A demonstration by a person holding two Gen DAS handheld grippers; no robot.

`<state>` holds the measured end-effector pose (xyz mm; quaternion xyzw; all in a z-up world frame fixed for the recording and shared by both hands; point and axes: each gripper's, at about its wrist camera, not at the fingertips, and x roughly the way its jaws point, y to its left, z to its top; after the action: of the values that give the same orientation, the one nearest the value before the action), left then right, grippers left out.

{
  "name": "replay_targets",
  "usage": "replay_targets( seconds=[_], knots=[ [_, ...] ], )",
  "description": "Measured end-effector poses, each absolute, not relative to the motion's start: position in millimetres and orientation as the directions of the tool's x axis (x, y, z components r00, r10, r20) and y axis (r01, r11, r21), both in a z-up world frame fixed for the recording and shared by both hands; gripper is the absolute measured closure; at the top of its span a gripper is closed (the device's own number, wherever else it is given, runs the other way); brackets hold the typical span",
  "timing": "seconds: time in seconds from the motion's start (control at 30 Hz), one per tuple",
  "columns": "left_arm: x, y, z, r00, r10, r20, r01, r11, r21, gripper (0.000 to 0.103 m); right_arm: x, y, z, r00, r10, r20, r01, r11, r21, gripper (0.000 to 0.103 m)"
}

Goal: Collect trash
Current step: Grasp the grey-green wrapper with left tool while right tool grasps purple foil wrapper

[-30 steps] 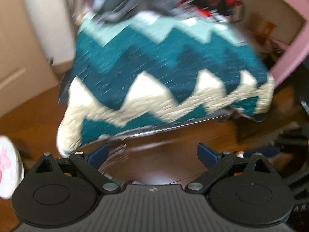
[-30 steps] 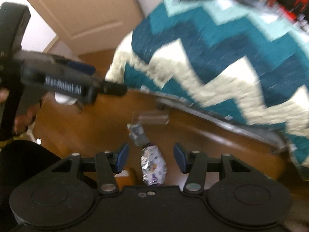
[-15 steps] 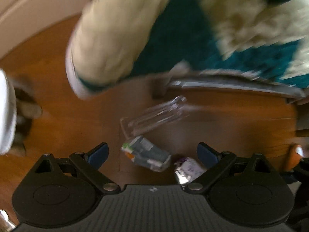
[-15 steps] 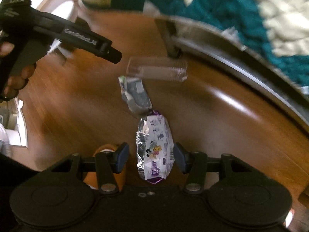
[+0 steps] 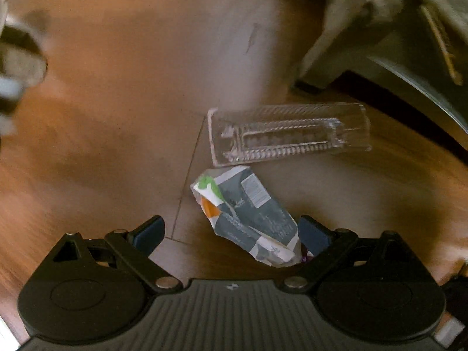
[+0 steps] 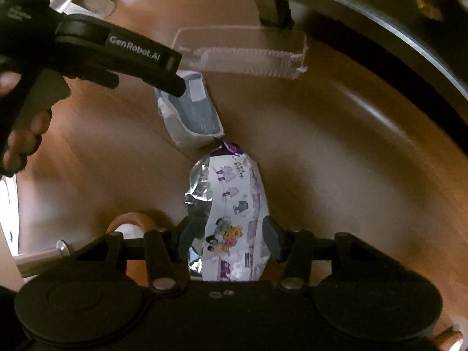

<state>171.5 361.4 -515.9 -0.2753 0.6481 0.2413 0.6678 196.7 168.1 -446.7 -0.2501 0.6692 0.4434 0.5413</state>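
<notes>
- Both grippers have dropped from blanket height to just above the wooden floor point(image 5: 122, 93); a second ago the wrist views held mostly the zigzag blanket, and now they hold the litter.
- Landmark: the clear plastic tray point(image 5: 288, 133), lying flat on the floor just beside a grey furniture leg point(image 5: 318, 67).
- The grey crumpled wrapper point(image 5: 248, 216) lies just on the near side of the tray, close to it; whether they touch I cannot tell.
- The purple-and-silver foil wrapper point(image 6: 231, 213) lies further out from the tray, its twisted end meeting the grey wrapper's corner.
- The left gripper point(image 5: 231, 234) stands wide, nothing pinched. The grey wrapper has come in between its fingers, lying toward the right-hand one.
- The right gripper point(image 6: 226, 239) is also spread wide, its fingers straddling the foil wrapper with a gap on each side, so nothing is gripped yet.
- A tape roll point(image 6: 131, 223) sits beside the foil wrapper, on the side away from the leg.
- Meaning for the task: the reach looks nearly done. Each tool seems lined up on its own piece, and closing is probably next. No trash is collected yet; the tray is unclaimed.
</notes>
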Motion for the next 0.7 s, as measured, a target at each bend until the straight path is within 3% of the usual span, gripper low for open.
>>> replay_targets(
  seconds=[0.1, 0.4, 0.47, 0.53, 0.7],
  knots=[
    [165.7, 364.5, -529.2, 0.041, -0.078, -0.996, -0.725, 0.683, -0.083, 0.005, 195.6, 175.2, -460.3, -0.298, 0.133, -0.945, -0.813, 0.484, 0.325, 0.052],
    [157.3, 368.6, -563.1, 0.014, -0.174, -0.985, -0.767, 0.629, -0.122, 0.038, 196.5, 195.0, -486.9, -0.273, 0.069, -0.96, -0.826, 0.495, 0.27, 0.056],
    [157.2, 367.4, -568.4, 0.009, -0.194, -0.981, -0.77, 0.624, -0.13, 0.046, 195.8, 194.3, -492.4, -0.252, 0.036, -0.967, -0.837, 0.493, 0.237, 0.062],
    [158.4, 362.5, -572.9, -0.001, -0.198, -0.98, -0.764, 0.632, -0.127, 0.058, 201.0, 189.2, -494.0, -0.277, 0.048, -0.96, -0.818, 0.512, 0.262, 0.081],
    [156.9, 356.4, -577.0, 0.005, -0.213, -0.977, -0.758, 0.637, -0.142, 0.074, 218.7, 171.7, -492.2, -0.281, 0.074, -0.957, -0.775, 0.57, 0.271, 0.092]
  ],
)
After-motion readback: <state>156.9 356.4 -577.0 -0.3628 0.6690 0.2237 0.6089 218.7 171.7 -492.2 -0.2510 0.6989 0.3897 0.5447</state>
